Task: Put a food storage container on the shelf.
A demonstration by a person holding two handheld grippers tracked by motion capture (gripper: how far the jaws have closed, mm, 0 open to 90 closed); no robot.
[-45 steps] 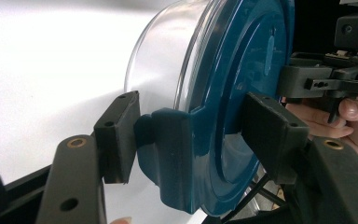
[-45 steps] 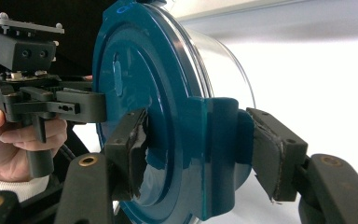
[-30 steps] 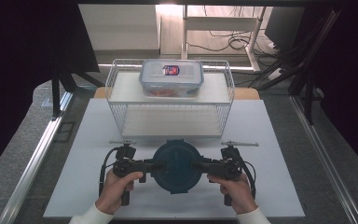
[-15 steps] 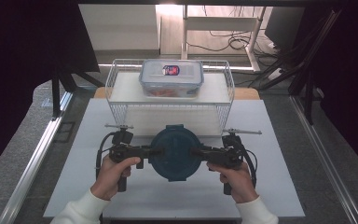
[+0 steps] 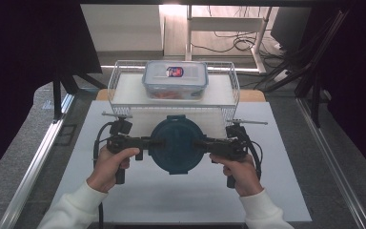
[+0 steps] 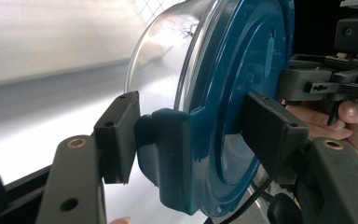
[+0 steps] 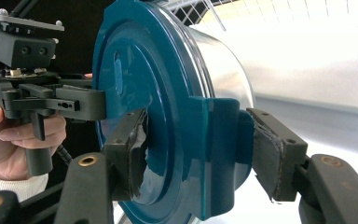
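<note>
Both grippers (image 5: 148, 143) (image 5: 204, 143) clamped on round tub (image 5: 175, 144), dark teal lid with side tabs, clear body, held above table (image 5: 171, 200).

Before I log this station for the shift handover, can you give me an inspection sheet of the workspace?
Surface: white table top, bare at the front.
Job's things: round container with teal lid, clear body, held between both grippers.
Clutter: white wire basket at the back, holding a clear lidded box with something reddish inside.
Grippers: left gripper clamps the lid's left latch, right gripper the right latch; jaws press lid top and latch.
Cables: black cable loops from the left gripper; another from the right.
Surroundings: dark curtains on both sides, floor cables beyond.
</note>
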